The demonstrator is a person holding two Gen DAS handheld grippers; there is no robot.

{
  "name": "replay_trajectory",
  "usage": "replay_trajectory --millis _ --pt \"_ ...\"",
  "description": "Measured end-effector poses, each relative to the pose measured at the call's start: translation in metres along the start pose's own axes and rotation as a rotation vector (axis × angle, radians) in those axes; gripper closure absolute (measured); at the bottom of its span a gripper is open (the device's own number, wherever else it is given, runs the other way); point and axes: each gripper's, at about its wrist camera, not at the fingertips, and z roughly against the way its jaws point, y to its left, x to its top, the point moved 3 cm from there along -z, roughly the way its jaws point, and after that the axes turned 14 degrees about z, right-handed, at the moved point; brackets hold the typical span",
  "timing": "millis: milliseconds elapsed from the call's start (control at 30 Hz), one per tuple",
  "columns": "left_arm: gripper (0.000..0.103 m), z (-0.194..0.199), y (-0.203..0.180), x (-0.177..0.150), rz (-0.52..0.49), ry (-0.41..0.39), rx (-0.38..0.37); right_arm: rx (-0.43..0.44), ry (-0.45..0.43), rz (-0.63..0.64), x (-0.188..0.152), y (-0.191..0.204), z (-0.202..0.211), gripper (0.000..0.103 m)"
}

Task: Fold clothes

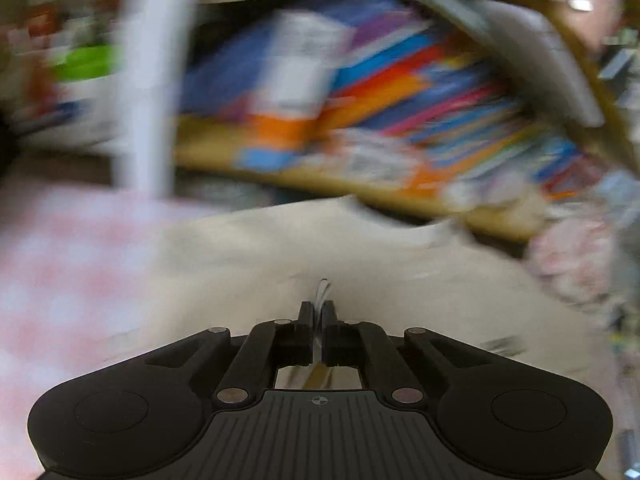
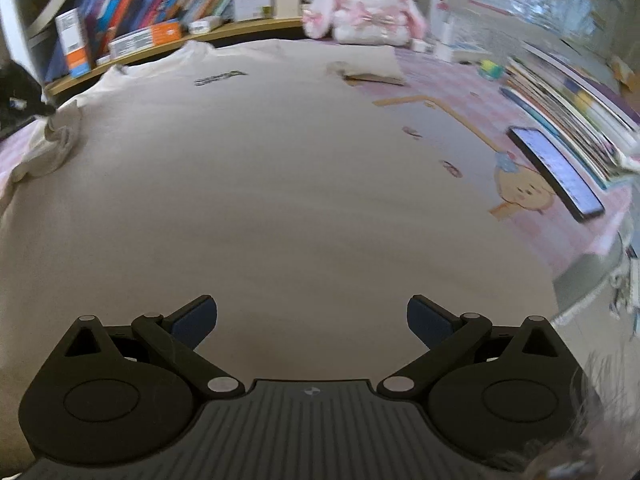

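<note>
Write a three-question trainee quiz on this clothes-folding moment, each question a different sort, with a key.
1. True or false: the right gripper is shut on the cream shirt.
2. Which lies on the pink mat, right of the shirt? A) a phone B) a mug C) scissors
3. Fill in: the left gripper is ___ on a thin bit of white fabric.

Key: 1 false, its jaws stand wide apart above the shirt; 2 A; 3 shut.

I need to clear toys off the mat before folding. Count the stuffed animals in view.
1: a pink-and-white plush bunny sits at the far edge of the mat, beyond the cream shirt, against the bookshelf. The left wrist view is too blurred to rule out others.
</note>
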Motion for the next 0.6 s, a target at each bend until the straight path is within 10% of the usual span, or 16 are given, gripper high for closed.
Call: replay_trajectory --millis 133,233,467,600 --pt "0.069 -0.022 -0.035 -0.001 -0.056 0.102 -0.077 -0.017 0.009 -0.019 0.000 -0.006 0.000 0.001" --pt "0.049 -0.001 -0.021 -0.001 -0.052 0.031 -0.099 -0.018 -0.007 -0.001 0.002 -0.005 0.003 0.001" --pt "0.053 0.027 0.081 -0.001 -0.018 -0.072 0.221 -0.009 0.001 -0.019 0.003 -0.010 -0.004 0.001" --pt "0.054 0.029 0.111 0.000 0.044 -0.074 0.209 0.027 0.002 0.041 0.008 0.004 -0.007 0.001"
